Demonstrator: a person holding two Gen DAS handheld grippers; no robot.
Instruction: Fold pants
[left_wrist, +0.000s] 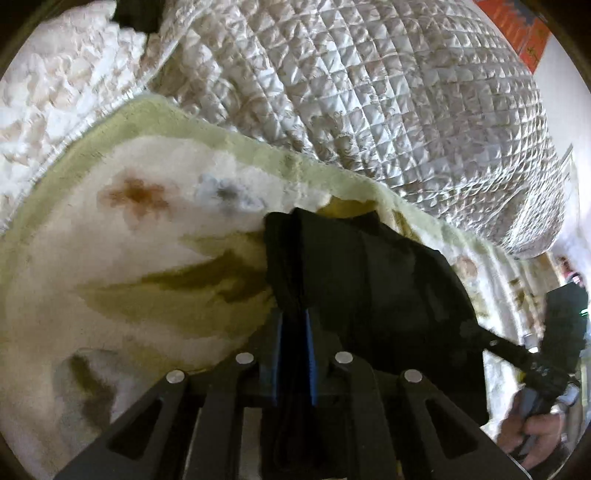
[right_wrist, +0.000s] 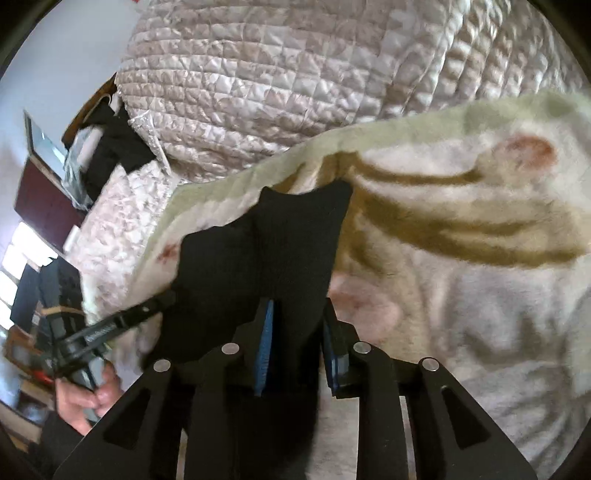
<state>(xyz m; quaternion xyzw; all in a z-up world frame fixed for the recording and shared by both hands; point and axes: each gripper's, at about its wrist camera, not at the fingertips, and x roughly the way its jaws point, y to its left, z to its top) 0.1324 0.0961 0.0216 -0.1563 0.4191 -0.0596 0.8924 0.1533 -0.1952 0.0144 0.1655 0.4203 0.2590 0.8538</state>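
The black pants (left_wrist: 369, 280) hang lifted above a fluffy cream blanket (left_wrist: 122, 266). My left gripper (left_wrist: 294, 325) is shut on a bunched edge of the pants, the cloth pinched between its blue pads. The right gripper shows at the right of the left wrist view (left_wrist: 517, 354), gripping the far end of the cloth. In the right wrist view my right gripper (right_wrist: 297, 317) is shut on the black pants (right_wrist: 266, 251), cloth filling the gap between its blue pads. The left gripper (right_wrist: 122, 325) shows at the left there, held by a hand.
The cream blanket (right_wrist: 461, 295) with olive and red patterns lies on a quilted silver bedspread (left_wrist: 388, 92) (right_wrist: 277, 85). A dark garment (right_wrist: 114, 147) and furniture stand at the far left of the right wrist view. An orange wall hanging (left_wrist: 517, 26) shows top right.
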